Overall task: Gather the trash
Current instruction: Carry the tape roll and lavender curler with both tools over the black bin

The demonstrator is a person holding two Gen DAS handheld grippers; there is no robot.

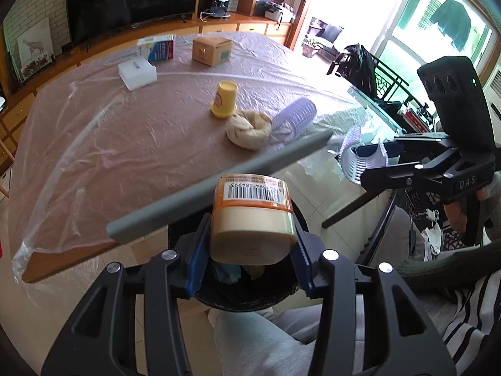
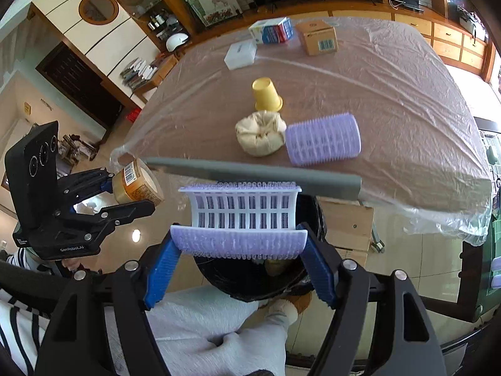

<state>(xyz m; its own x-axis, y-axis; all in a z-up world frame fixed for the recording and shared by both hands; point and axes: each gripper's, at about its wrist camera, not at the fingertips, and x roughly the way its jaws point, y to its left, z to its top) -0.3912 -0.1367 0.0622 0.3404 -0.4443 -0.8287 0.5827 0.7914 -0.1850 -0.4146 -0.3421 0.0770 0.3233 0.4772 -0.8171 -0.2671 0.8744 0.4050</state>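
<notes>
Left hand-held gripper [image 1: 252, 250] clamps a tape roll [image 1: 253, 216] across its rigid sides above the bin [image 1: 241, 294]. Right hand-held gripper [image 2: 238, 250] pinches a light, springy hair roller [image 2: 241, 219] by its ends, also over the bin.

Right hand-held gripper [image 2: 239, 244] clamps lilac hair roller [image 2: 239, 219] above black bin [image 2: 250, 277]; left hand-held gripper [image 2: 131, 192] grips tape roll [image 2: 137, 183]; on table [image 2: 391, 94]: yellow cup [image 2: 266, 94], beige wad [image 2: 260, 136], second roller [image 2: 322, 139], three boxes far side.
</notes>
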